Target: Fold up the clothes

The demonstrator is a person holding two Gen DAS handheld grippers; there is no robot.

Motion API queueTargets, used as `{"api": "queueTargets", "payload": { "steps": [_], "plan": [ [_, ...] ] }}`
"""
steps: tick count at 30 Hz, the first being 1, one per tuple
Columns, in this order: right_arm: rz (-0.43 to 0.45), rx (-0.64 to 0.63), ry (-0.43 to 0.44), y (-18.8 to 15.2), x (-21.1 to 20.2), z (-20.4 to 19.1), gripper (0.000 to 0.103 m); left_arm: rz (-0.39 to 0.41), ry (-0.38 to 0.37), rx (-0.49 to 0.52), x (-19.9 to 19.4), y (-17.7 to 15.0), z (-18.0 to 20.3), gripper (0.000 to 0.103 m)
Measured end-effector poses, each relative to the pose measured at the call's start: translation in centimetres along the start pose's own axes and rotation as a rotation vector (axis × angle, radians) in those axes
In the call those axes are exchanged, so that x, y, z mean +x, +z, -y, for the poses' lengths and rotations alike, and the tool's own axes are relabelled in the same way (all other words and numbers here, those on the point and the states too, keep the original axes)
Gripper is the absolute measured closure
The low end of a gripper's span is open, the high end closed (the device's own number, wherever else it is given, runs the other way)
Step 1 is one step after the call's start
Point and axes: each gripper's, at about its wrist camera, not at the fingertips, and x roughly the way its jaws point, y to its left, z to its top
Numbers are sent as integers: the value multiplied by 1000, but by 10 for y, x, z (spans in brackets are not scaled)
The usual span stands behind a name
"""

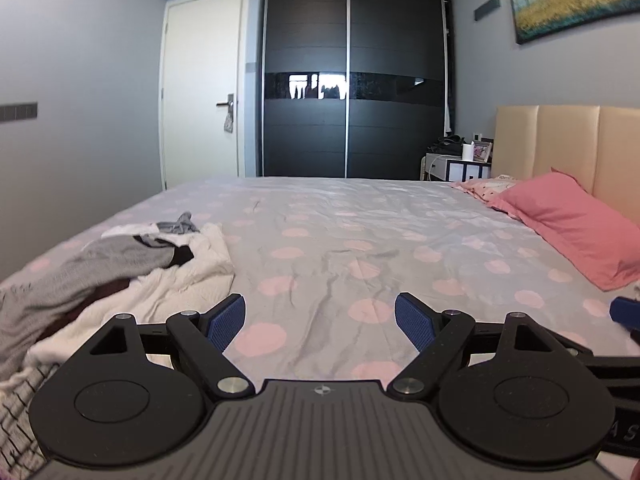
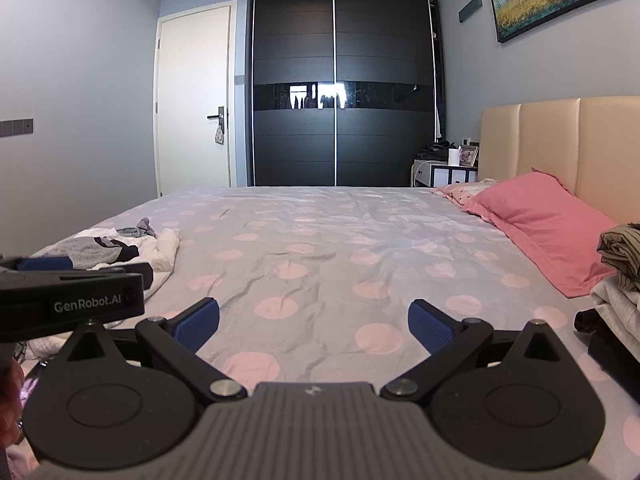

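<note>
Left gripper [image 1: 320, 322] and right gripper [image 2: 314, 326] — both held low over the bed [image 1: 340, 240], blue-padded jaws spread wide, nothing between them, side by side and pointing toward the dark wardrobe [image 1: 354, 80]. Unfolded clothes [image 1: 120, 264] — a loose heap of grey, white and dark garments on the dotted sheet, left of the left gripper; a stack of folded clothes [image 2: 620, 276] sits at the right edge of the right wrist view, just beside the pink pillow [image 2: 540, 224] against the headboard [image 2: 560, 140].
</note>
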Motion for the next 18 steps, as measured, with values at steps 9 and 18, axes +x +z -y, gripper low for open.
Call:
{"api": "queueTargets", "payload": {
  "steps": [9, 18],
  "plan": [
    [13, -35, 1, -3, -12, -3, 1, 17, -24, 14, -12, -3, 24, 21],
    [-22, -13, 28, 1, -6, -5, 1, -12, -28, -54, -10, 3, 6, 21]
  ]
}}
